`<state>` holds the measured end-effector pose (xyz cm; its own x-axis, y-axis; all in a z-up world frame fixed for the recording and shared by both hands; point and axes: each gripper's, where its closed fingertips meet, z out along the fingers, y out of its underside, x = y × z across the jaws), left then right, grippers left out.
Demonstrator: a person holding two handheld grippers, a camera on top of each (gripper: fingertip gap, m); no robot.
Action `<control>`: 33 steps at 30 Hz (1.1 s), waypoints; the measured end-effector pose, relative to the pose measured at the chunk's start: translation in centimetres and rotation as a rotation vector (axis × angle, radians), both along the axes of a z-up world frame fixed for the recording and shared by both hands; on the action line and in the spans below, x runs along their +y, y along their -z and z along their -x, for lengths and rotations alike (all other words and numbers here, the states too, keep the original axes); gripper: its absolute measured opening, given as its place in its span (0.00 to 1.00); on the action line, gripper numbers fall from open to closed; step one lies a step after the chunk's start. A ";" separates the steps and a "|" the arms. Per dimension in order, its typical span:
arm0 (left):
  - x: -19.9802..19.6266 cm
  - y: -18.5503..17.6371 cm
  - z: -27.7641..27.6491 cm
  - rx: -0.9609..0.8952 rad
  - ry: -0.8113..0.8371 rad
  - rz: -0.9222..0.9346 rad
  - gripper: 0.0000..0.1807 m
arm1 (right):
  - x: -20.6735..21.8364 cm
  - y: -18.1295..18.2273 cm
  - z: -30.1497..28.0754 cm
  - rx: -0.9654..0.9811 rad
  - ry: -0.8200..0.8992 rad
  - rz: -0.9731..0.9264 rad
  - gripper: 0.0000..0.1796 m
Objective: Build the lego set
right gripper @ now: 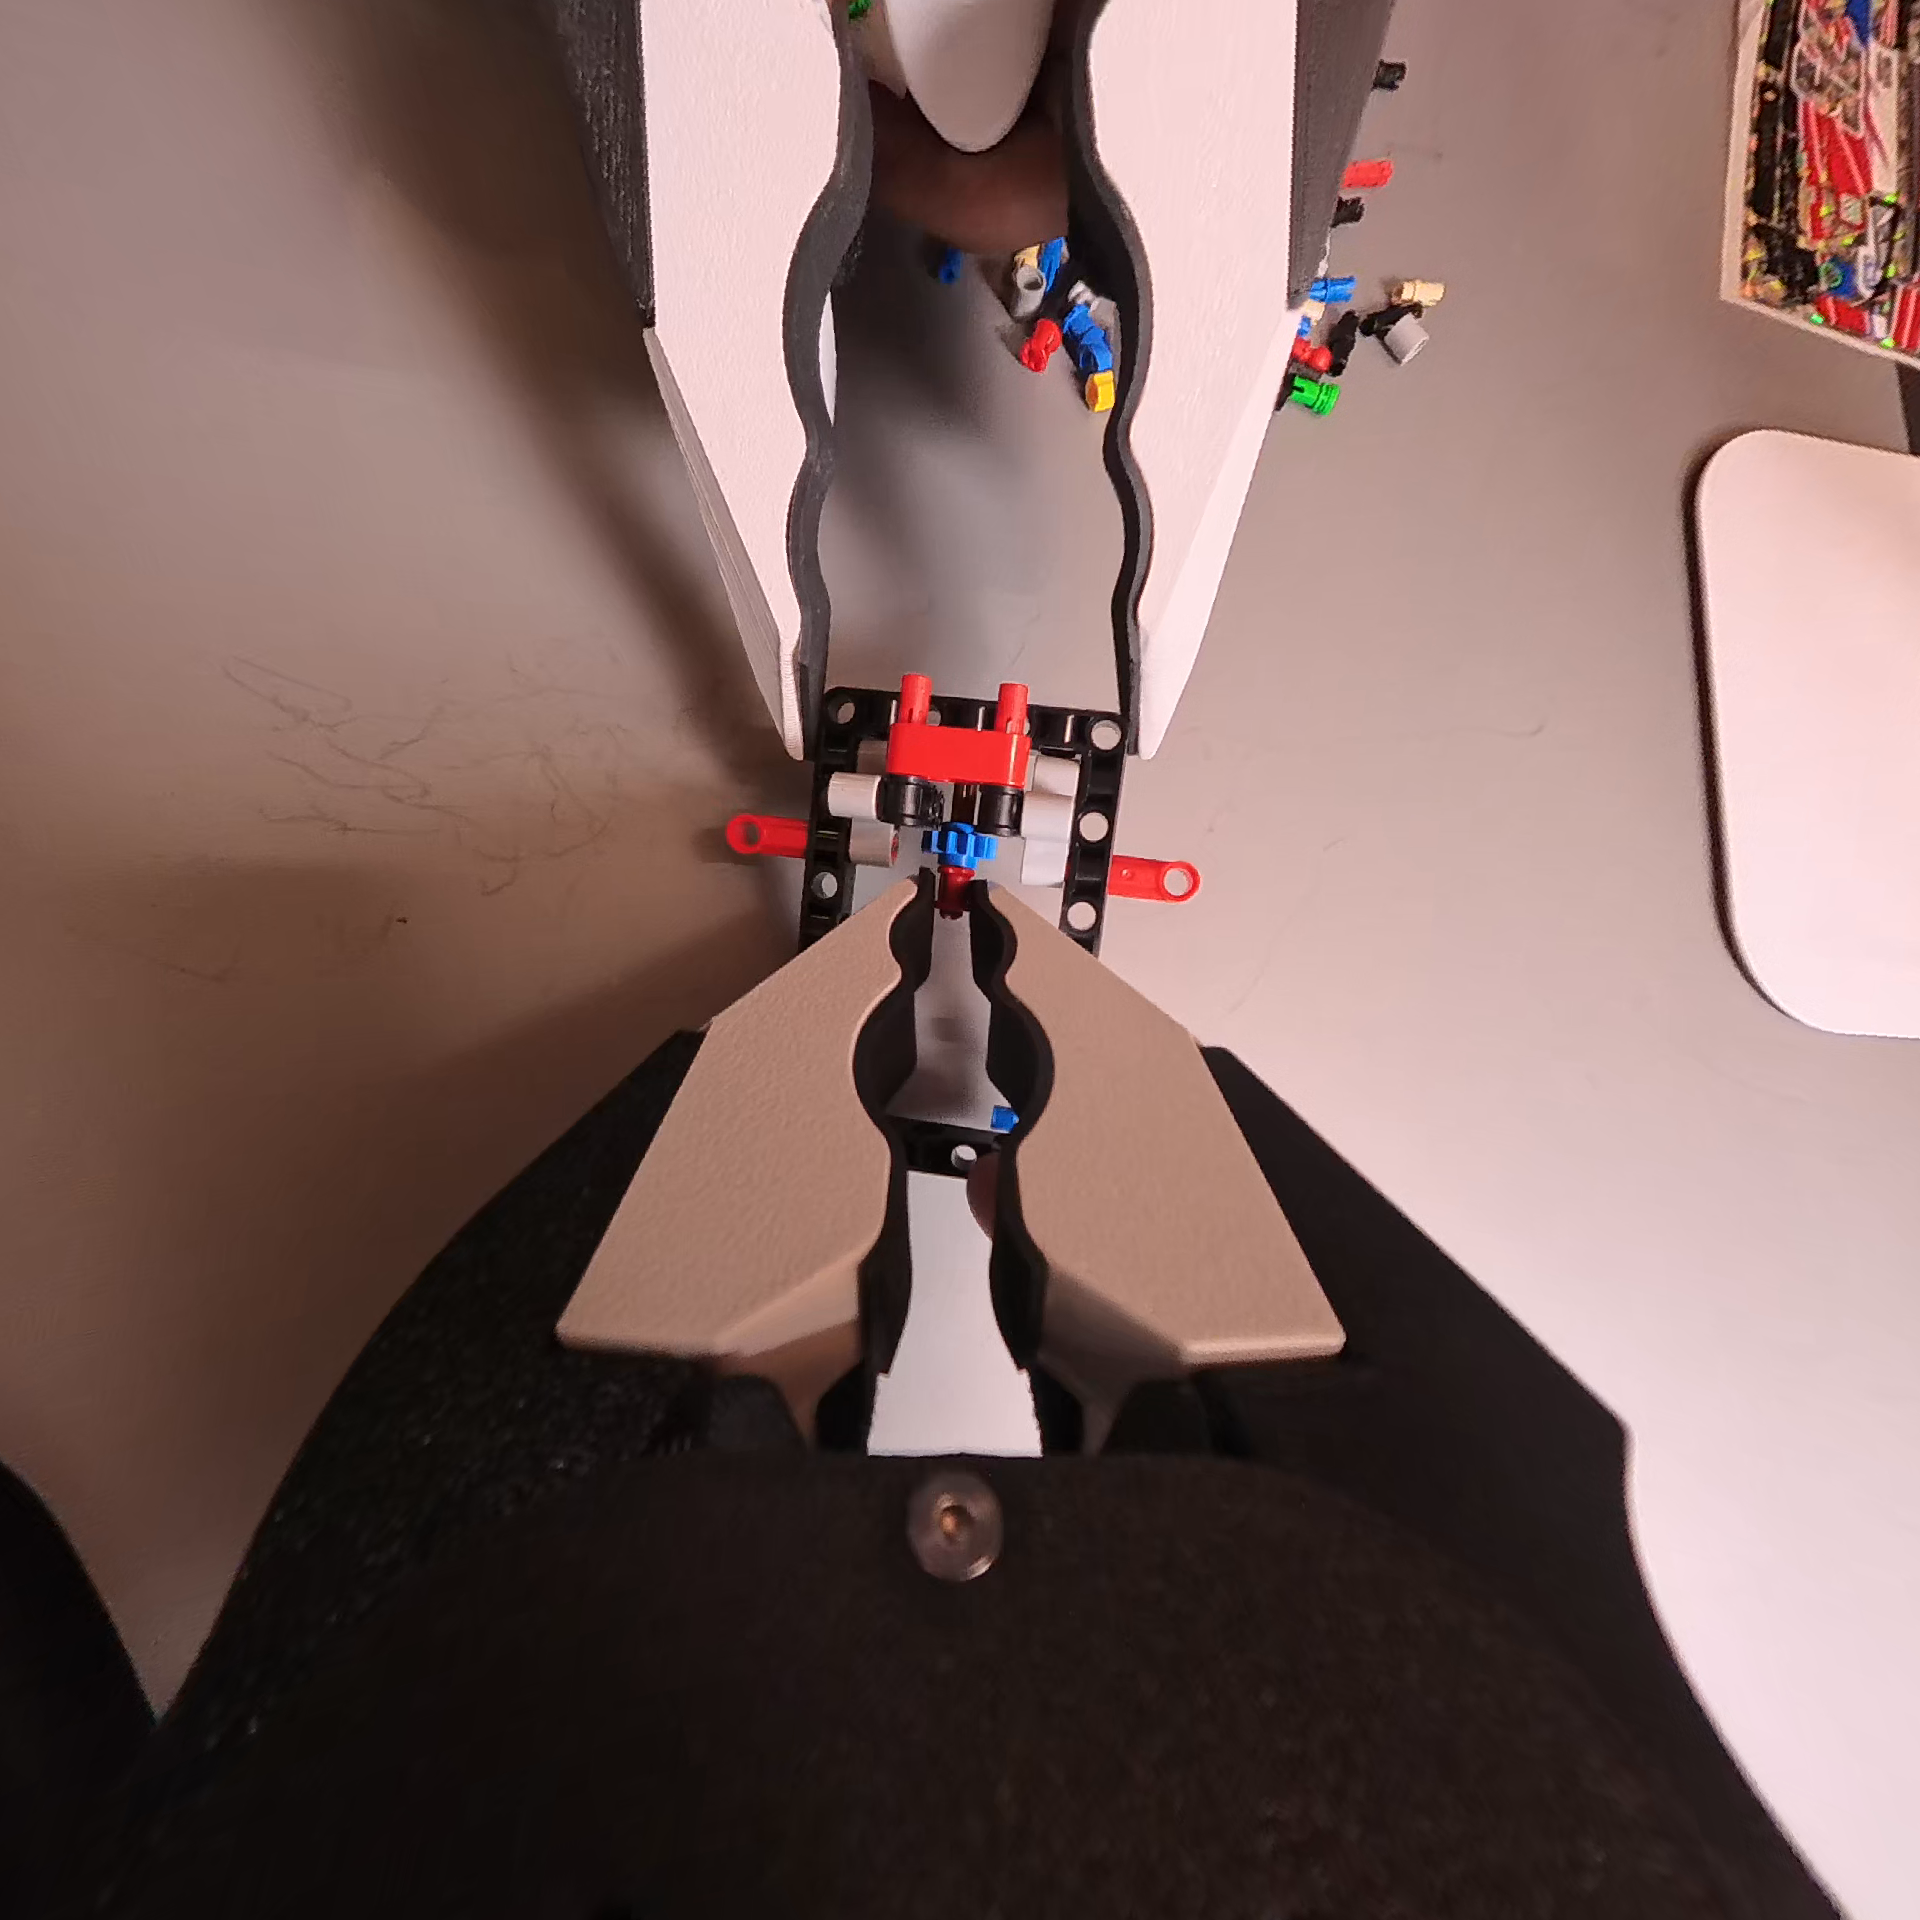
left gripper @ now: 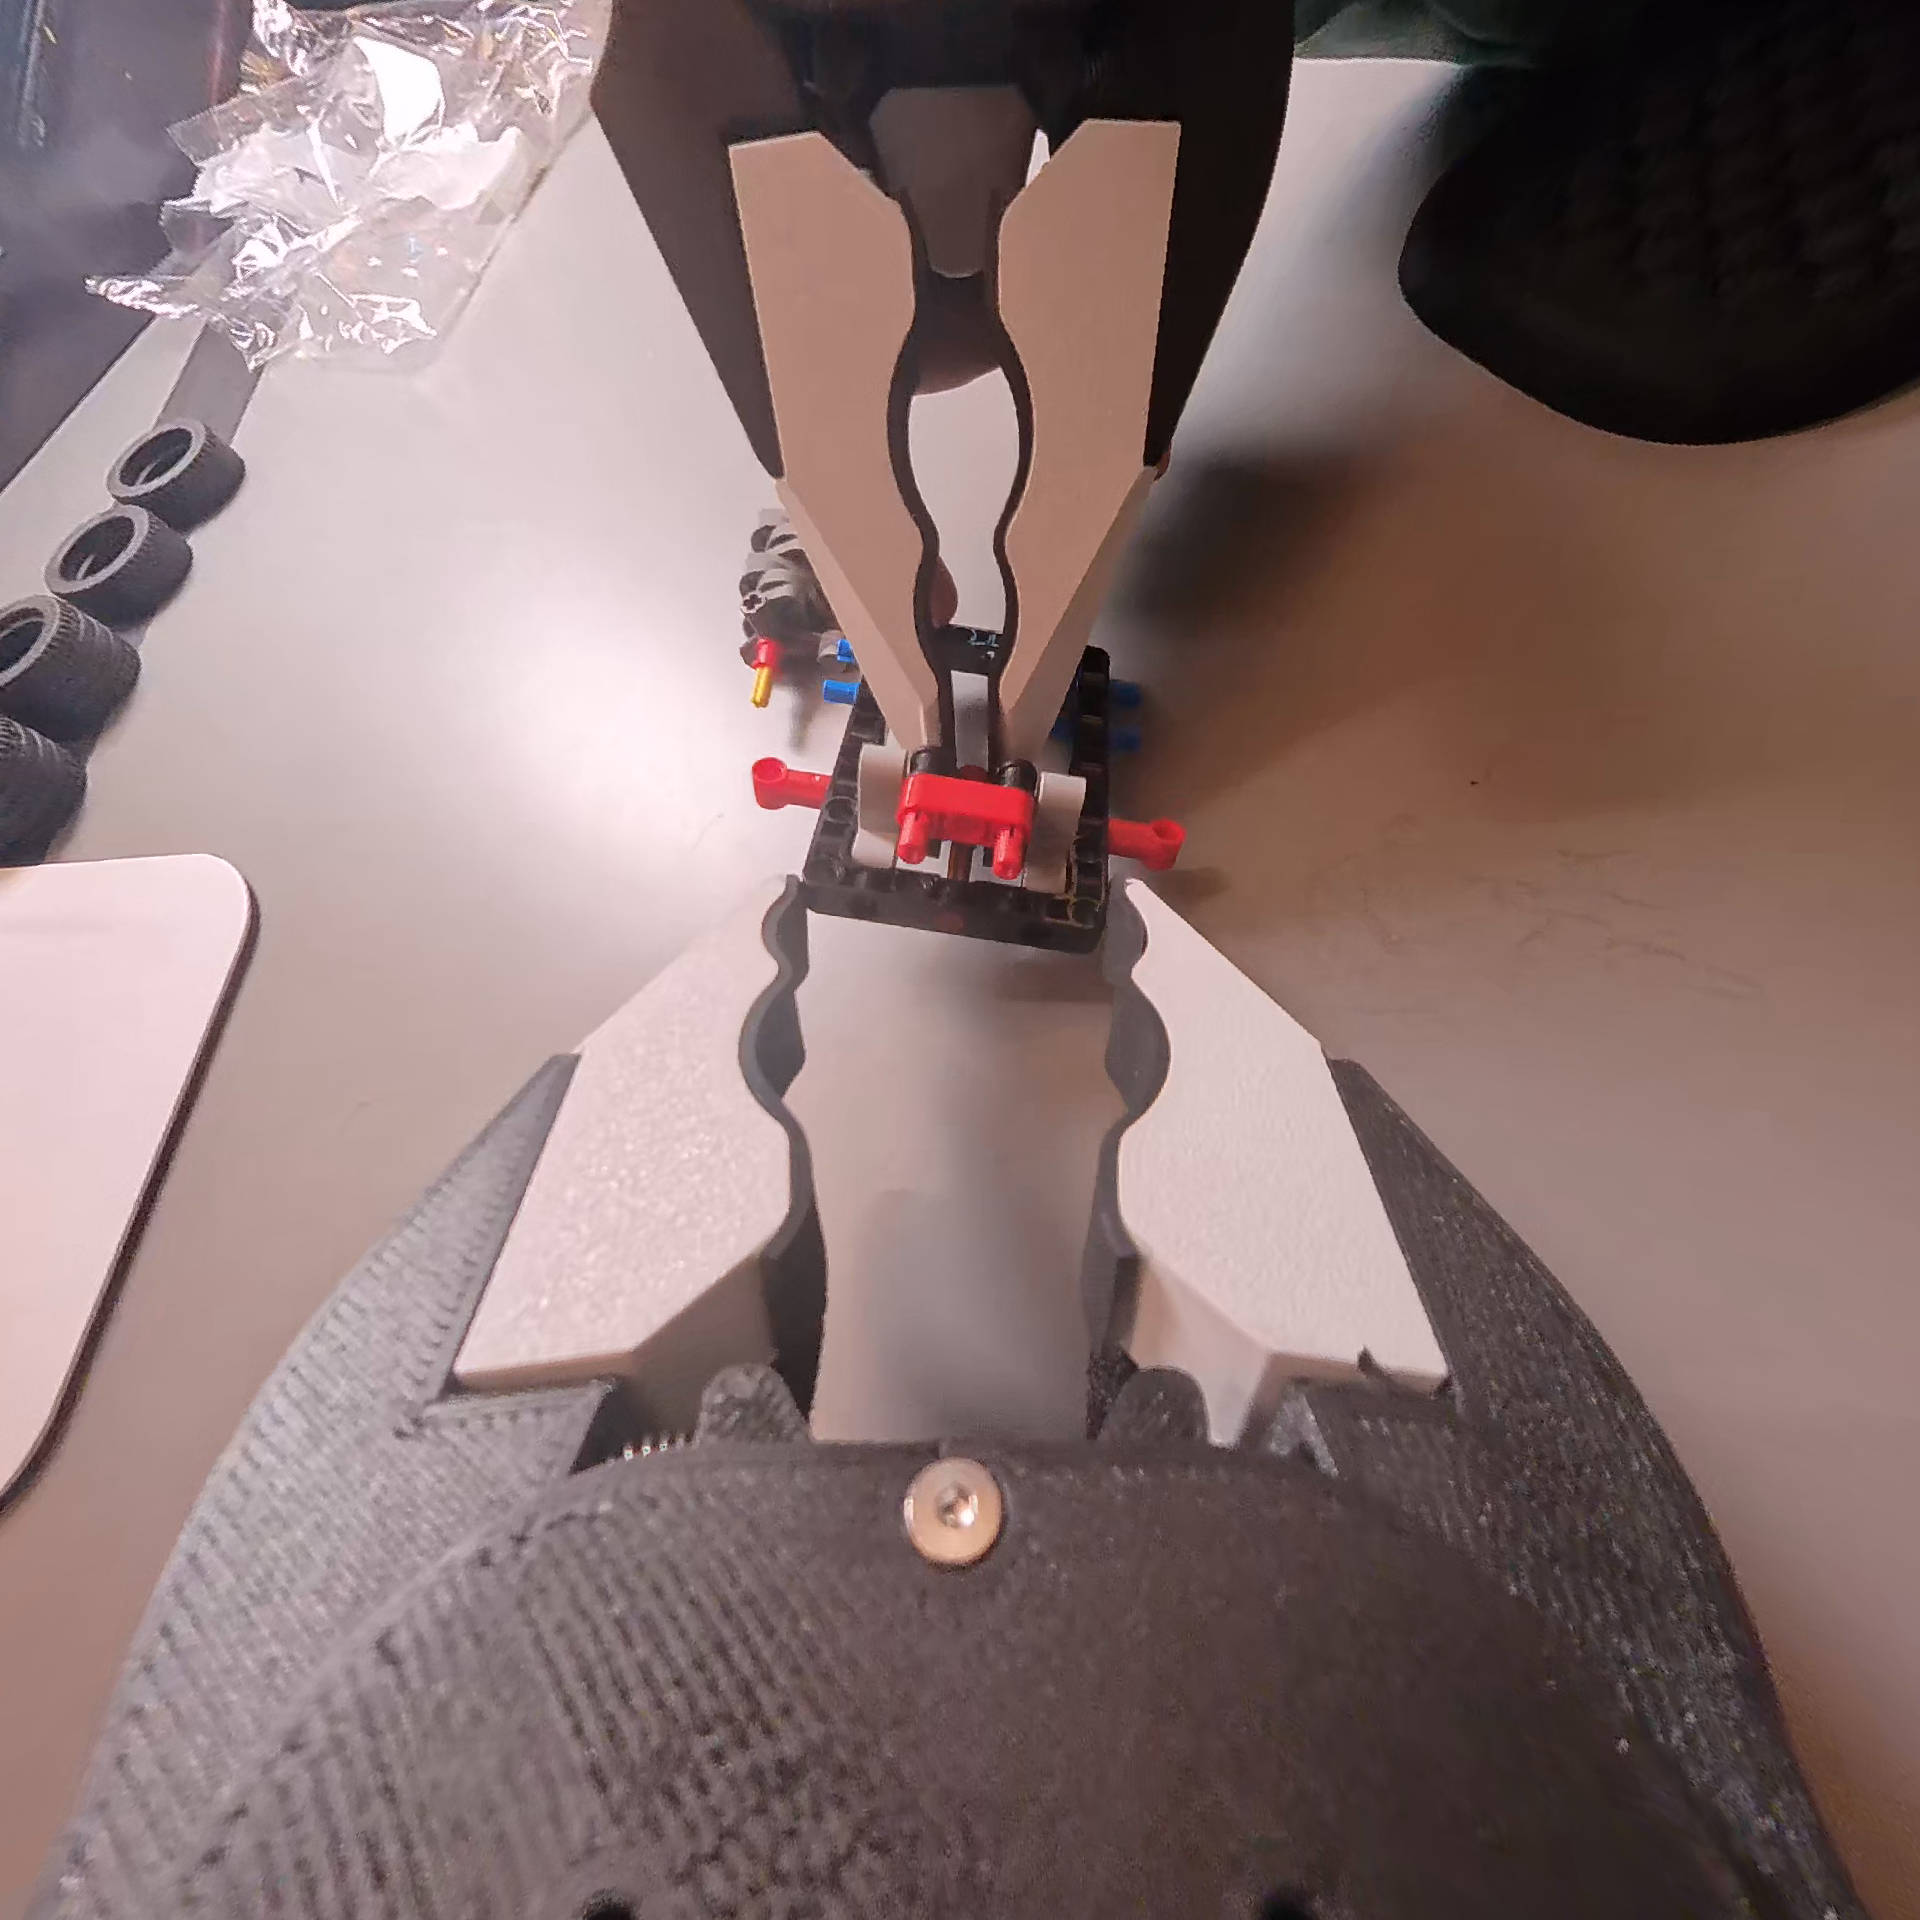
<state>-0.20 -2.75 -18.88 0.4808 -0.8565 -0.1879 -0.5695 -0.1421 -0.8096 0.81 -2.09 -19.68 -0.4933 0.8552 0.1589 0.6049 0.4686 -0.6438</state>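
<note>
A black rectangular Lego frame lies on the grey table, also in the right wrist view. Inside it are grey pieces, a red connector and a blue gear. Red axles stick out of both sides. My left gripper has its jaws wide around the frame's end and touches both corners; it also shows in the right wrist view. My right gripper is shut on a small red pin by the gear; it reaches in from the opposite end.
Several black tyres and a crumpled clear bag lie at the left. A white board lies beside the frame. Loose small pieces and a printed sheet lie beyond. A dark bulky object sits nearby. Less than 4 cm separates the two grippers' tips.
</note>
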 end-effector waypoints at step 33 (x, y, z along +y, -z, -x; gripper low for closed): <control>-1.0 2.8 -0.5 0.061 0.015 0.211 0.32 | 9.5 0.7 -5.2 -0.157 0.202 -0.007 0.18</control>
<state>0.31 -3.75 -21.64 0.4613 -0.8867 -0.0318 -0.6197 -0.2964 -0.7268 5.96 7.38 -20.37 -0.3318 0.9380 0.1000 0.7789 0.3322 -0.5319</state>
